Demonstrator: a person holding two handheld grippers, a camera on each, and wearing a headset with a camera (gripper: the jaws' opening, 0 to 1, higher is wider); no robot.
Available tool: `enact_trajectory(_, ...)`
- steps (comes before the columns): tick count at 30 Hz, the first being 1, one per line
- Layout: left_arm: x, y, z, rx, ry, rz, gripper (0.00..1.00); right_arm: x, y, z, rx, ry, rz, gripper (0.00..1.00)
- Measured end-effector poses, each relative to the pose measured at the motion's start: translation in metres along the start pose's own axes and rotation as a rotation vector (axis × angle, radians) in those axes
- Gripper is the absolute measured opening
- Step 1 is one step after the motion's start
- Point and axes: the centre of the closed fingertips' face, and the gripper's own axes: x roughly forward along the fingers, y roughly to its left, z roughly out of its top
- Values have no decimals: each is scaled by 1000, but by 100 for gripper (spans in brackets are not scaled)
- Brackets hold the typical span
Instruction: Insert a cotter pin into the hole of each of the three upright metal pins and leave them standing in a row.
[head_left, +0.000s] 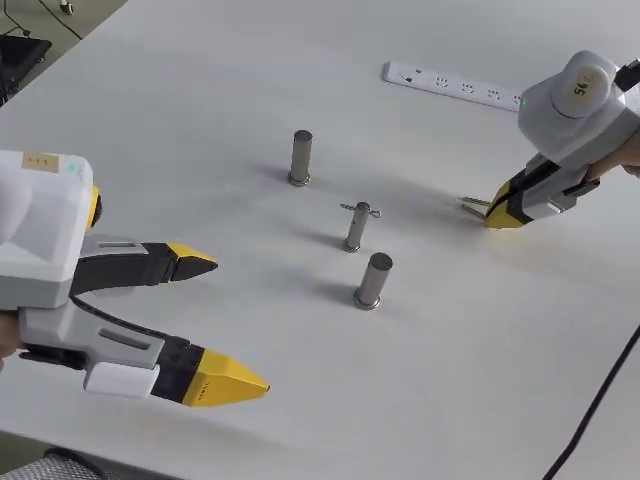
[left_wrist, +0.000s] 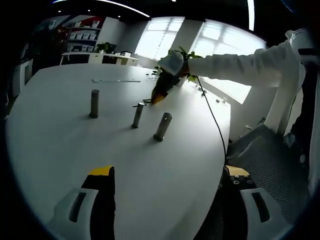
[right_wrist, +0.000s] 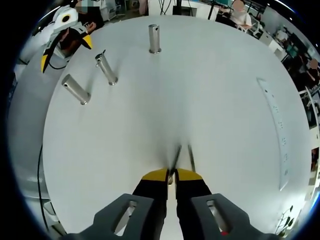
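Observation:
Three upright metal pins stand in a row on the white table: the far pin (head_left: 300, 157), the middle pin (head_left: 356, 228) with a cotter pin (head_left: 361, 210) through its top, and the near pin (head_left: 373, 280). My right gripper (head_left: 497, 216) rests its tips on the table to the right of the row, shut on a cotter pin (right_wrist: 175, 159); a second cotter pin (right_wrist: 191, 157) lies beside it. My left gripper (head_left: 215, 320) hovers at the lower left, open and empty, its jaws (left_wrist: 167, 172) wide apart and aimed at the pins (left_wrist: 137, 115).
A white power strip (head_left: 450, 85) lies at the far right of the table. A black cable (head_left: 600, 400) crosses the near right corner. The table's near edge runs just below the left gripper.

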Motion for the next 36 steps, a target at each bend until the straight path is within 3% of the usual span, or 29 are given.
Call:
enact_trajectory(7,0,0,1,4,-2,16,91,-1,0,1,44,-26,2,0)
enact_trajectory(10,0,-1,0,-4,0,14,90,-1,2,1,3,-37,-1,0)
enact_trajectory(18,2,-4,2,-5,-1,10,88,0,-5,1,-19,-35,-29,0)
enact_trajectory(23,6,-9,2,-10,-5,4,88,-1,0,3,29,-24,-38,0)
enact_trajectory(27,7,-14,2,18,9,-10,88,-4,6,8,18,-29,-33,0)
enact_trajectory(33,9,-18,9,31,-4,-23,85,-11,6,15,-7,-53,-58,0)
enact_trajectory(36,11,-20,14,31,-15,-30,83,-20,8,23,-11,-94,-79,0)
